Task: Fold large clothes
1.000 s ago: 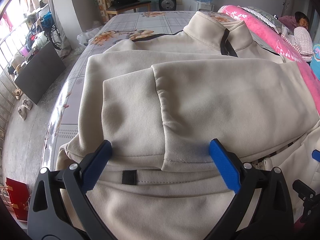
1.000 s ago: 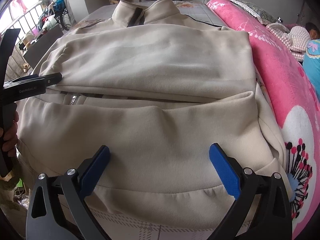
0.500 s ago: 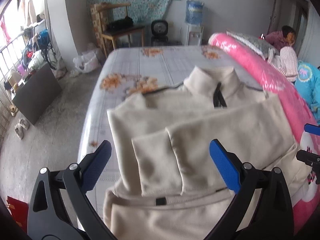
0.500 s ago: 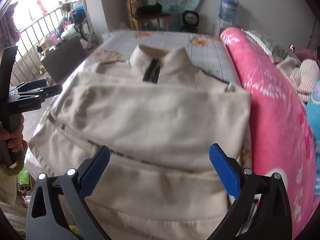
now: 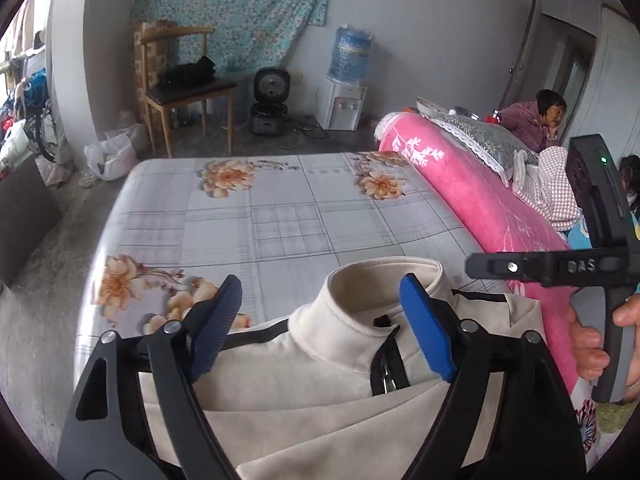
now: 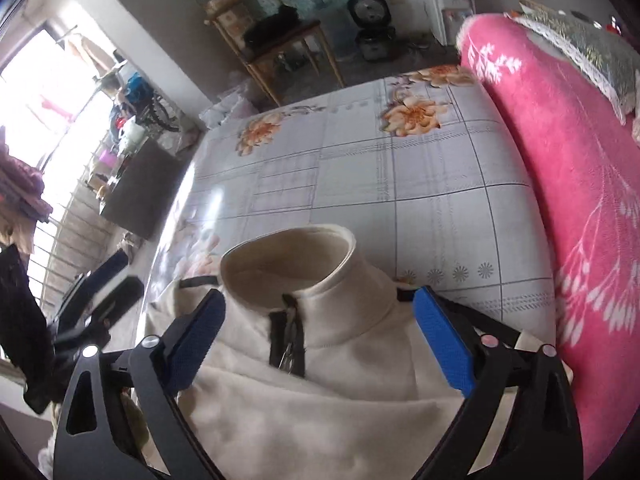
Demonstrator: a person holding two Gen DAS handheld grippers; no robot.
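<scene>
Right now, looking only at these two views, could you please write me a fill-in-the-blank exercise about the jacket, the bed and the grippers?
1. The cream jacket lies on a bedsheet printed with ____.
2. The jacket's stand-up collar has a ____ running down its front.
3. Both the left gripper and the right gripper have their jaws ____.
4. The blanket beside the sheet is ____ in colour.

Missing words: flowers; zipper; open; pink

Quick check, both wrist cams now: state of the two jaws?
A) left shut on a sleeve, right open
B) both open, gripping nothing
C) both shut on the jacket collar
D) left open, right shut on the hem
B: the left gripper and the right gripper each show their blue pads spread wide, with the cream jacket lying on the bed in the gap and no cloth pinched.
</scene>
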